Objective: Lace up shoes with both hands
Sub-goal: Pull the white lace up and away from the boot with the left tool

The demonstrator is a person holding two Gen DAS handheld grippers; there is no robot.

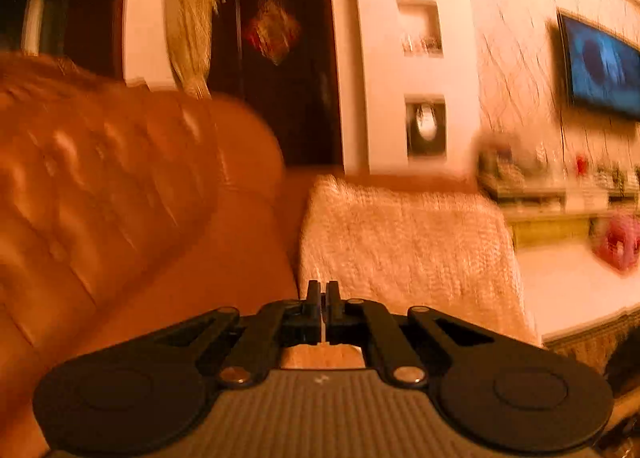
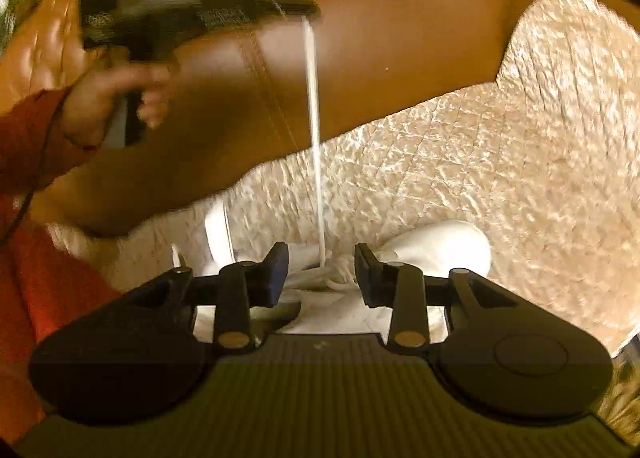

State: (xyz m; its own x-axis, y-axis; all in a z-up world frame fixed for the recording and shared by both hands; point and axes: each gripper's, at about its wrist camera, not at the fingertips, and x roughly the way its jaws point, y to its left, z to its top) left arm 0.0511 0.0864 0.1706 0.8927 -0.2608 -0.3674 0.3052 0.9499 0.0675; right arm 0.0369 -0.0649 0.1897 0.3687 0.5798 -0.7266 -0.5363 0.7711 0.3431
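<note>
While the left gripper pinches the lace taut above the shoe on the sofa, only the right view shows it; right gripper jaws half-open, empty, straddling the laces.

Warm orange indoor light, dim corners; motion blur smears the television wall, and fisheye bends both edges.

path over shoe: taut lace crosses | right of lace: open quilt
</note>
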